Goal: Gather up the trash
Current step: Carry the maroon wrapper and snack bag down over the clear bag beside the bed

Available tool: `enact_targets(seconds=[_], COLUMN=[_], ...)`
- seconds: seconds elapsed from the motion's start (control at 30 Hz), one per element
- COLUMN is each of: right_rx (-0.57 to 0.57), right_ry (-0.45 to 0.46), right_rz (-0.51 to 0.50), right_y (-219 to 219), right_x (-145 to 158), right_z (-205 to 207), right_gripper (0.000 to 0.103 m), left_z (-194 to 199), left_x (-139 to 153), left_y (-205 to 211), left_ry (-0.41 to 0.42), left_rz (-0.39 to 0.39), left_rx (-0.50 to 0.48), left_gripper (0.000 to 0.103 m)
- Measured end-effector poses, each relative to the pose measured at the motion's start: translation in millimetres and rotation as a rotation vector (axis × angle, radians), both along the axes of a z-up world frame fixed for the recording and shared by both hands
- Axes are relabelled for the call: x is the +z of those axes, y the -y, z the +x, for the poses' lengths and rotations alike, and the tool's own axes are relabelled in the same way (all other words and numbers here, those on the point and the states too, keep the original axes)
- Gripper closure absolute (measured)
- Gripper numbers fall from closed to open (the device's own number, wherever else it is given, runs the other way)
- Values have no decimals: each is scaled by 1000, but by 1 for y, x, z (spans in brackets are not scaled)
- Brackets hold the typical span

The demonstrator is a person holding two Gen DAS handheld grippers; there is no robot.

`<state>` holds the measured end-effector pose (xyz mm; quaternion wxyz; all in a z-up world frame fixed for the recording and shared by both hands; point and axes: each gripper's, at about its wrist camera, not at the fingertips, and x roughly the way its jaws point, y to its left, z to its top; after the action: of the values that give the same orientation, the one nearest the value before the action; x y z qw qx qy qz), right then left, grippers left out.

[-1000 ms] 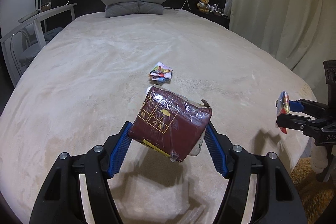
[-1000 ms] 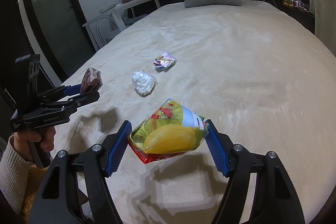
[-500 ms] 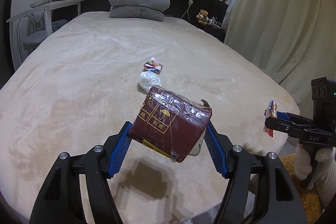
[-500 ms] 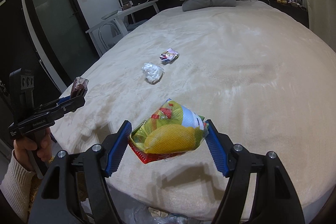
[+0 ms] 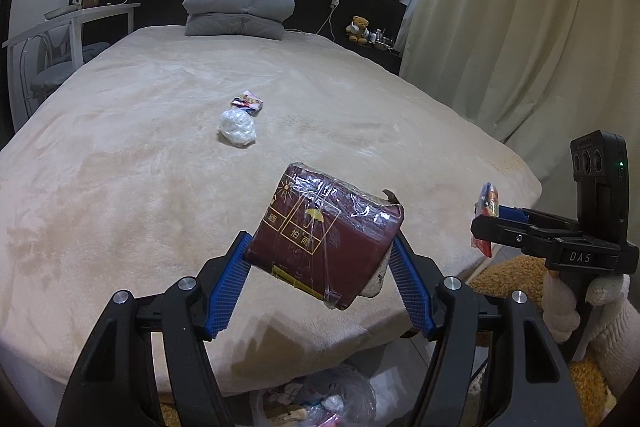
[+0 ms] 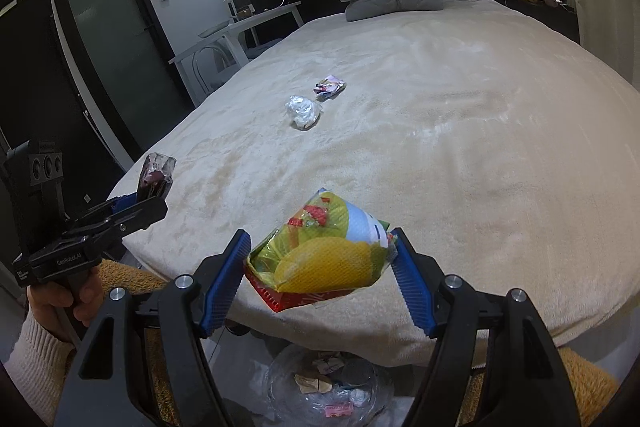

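My left gripper (image 5: 320, 259) is shut on a dark red wrapped packet (image 5: 324, 235) and holds it in the air past the foot edge of the bed. My right gripper (image 6: 320, 259) is shut on a yellow-green snack bag (image 6: 324, 251), also held above the bed's foot edge. Each gripper shows in the other's view: the right gripper (image 5: 486, 223) at the right, the left gripper (image 6: 154, 197) at the left. A crumpled clear plastic wad (image 5: 237, 128) and a small colourful wrapper (image 5: 247, 102) lie on the beige bed (image 5: 120, 147). A clear trash bag (image 6: 324, 387) with litter sits on the floor below.
Grey pillows (image 5: 238, 11) lie at the headboard. A white desk and chair (image 5: 60, 39) stand left of the bed, a curtain (image 5: 500, 27) hangs on the right, and a dark door (image 6: 108, 39) is at the far left. A yellow rug (image 6: 124, 279) lies at the bed's foot.
Both grippers have pulled back from over the bed to its foot edge, each still holding its item. The trash bag on the floor has come into view below them.
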<state>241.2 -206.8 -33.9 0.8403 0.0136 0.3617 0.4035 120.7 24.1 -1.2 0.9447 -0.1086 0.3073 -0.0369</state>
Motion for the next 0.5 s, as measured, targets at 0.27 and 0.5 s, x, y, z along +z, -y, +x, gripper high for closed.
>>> enact_targets(seconds=[0.27,0.5], right_rx=[7,25], right_ry=[-18,-29], right_rz=[18,4], right_y=[13,11], right_x=[-7,-11], right_z=[-28,-43], right_gripper=[33,33], left_z=[-20,-31], left_x=[-12,-25], left_y=[31,44], left_ry=[-26,-59], left_rz=[31,25], left_rx=[-42,-57], left_gripper=[36,36])
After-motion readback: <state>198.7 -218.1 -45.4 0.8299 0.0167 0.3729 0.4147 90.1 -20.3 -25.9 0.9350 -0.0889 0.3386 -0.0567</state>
